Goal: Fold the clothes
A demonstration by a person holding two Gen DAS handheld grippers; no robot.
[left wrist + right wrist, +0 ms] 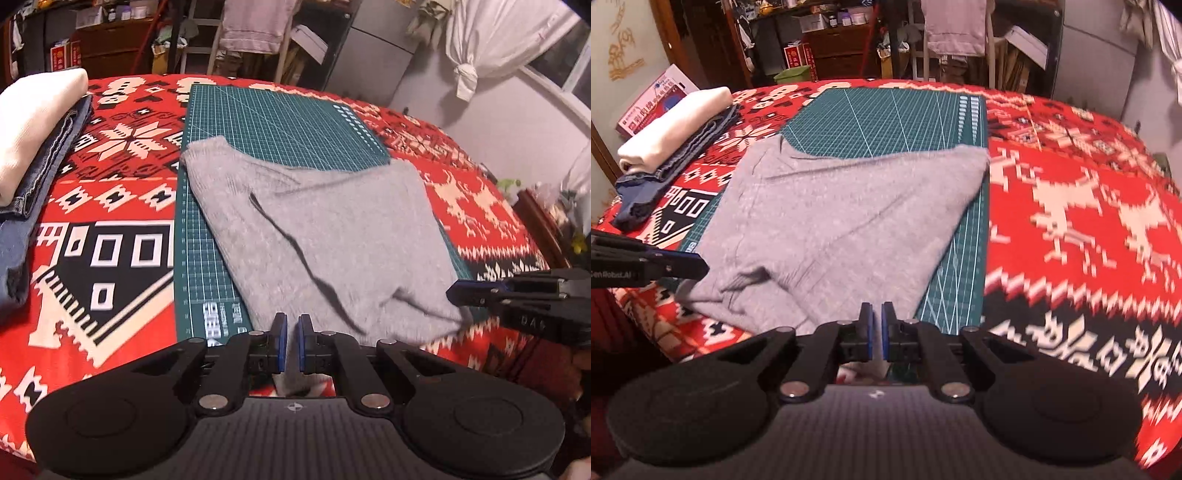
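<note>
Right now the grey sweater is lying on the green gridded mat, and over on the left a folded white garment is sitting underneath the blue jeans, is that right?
Almost. The grey sweater does lie on the green gridded mat, but the folded white garment sits on top of the blue jeans, not underneath them. The right wrist view shows this stack plainly at the left of the blanket.

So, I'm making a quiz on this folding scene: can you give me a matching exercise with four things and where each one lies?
Things:
1. grey garment
2. white folded cloth
3. folded jeans
4. green cutting mat

Places:
a. directly on the patterned red blanket, mid-table
b. spread over the mat
c. top of the left-hand pile
d. beneath the white cloth

Pairs: 1-b, 2-c, 3-d, 4-a
</note>
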